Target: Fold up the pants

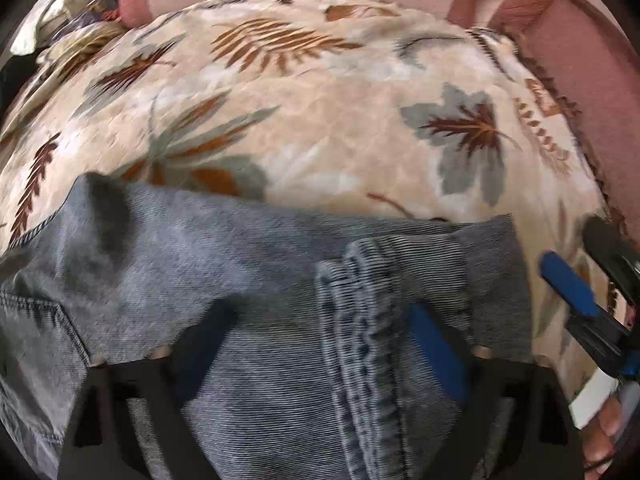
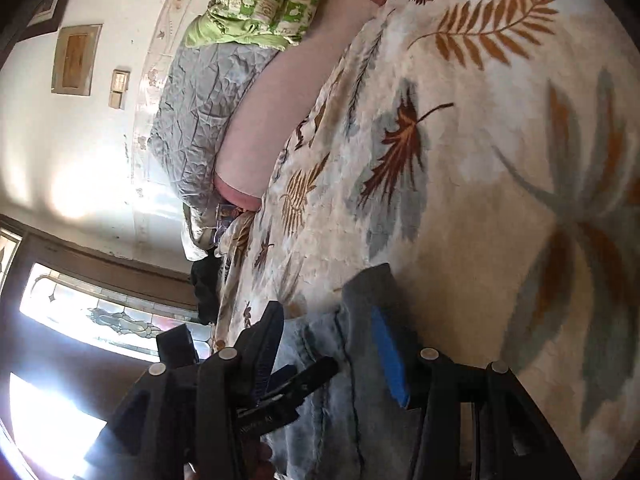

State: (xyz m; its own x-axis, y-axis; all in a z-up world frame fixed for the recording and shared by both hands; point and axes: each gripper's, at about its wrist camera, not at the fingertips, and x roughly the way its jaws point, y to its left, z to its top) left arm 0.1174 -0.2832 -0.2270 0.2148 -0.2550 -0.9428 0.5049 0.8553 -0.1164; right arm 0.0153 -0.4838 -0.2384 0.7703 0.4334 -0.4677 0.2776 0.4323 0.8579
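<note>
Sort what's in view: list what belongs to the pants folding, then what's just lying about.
For the job:
jeans
left tongs, jeans between the fingers
right tongs, jeans between the fingers
leaf blanket under the jeans

Lying about:
green printed cloth
grey crumpled cloth
pink sheet

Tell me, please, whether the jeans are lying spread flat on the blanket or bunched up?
Bunched up. The jeans sit heaped over the left claw, a thick seam ridged on top, on the leaf-print blanket. How much is folded: cannot tell.
</note>
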